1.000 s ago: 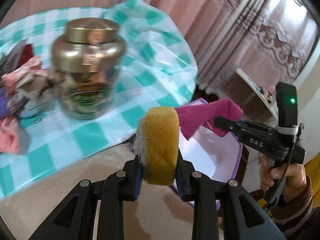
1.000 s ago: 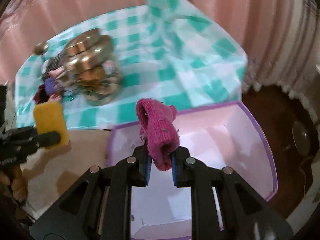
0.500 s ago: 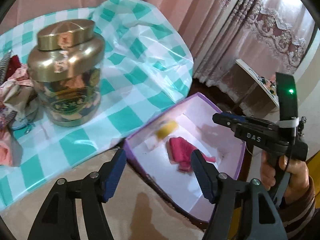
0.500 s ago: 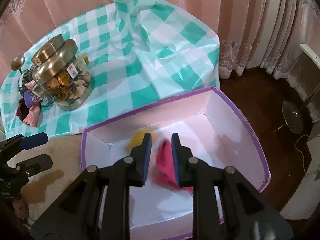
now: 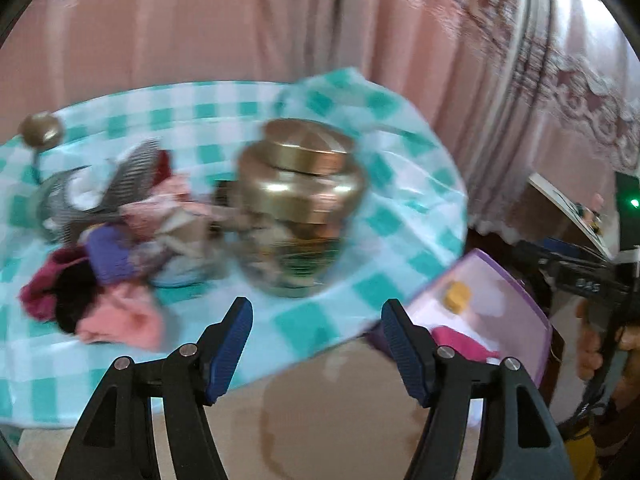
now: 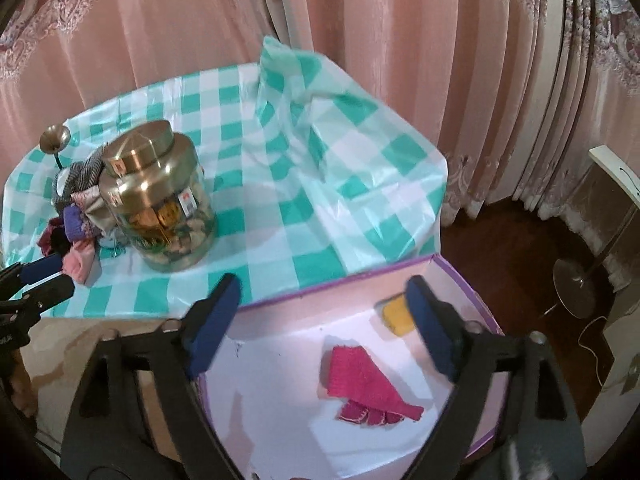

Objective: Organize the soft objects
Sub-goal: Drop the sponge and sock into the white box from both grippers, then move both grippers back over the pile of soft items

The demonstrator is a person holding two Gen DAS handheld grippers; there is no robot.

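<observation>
A purple-rimmed white box [image 6: 352, 276] sits at the table's near right edge. In it lie a yellow sponge [image 6: 396, 312] and a magenta knit cloth [image 6: 362, 380]. Both show in the left wrist view too, the sponge [image 5: 457, 295] and the cloth [image 5: 460, 342]. A heap of soft cloths [image 5: 116, 256] lies left on the checked tablecloth, also in the right wrist view [image 6: 76, 216]. My left gripper [image 5: 316, 344] is open and empty, facing the table between heap and jar. My right gripper [image 6: 320, 328] is open and empty above the box.
A glass jar with a gold lid [image 5: 298, 208] stands beside the heap, also in the right wrist view [image 6: 160, 200]. A small brass stand [image 6: 56, 140] is at the far left. Pink curtains hang behind. A floor lamp base [image 6: 580, 288] is at the right.
The left gripper let go of the sponge and the right let go of the magenta cloth; both now lie in the box. The left gripper swung left toward the heap, and the right opened wide and rose.
</observation>
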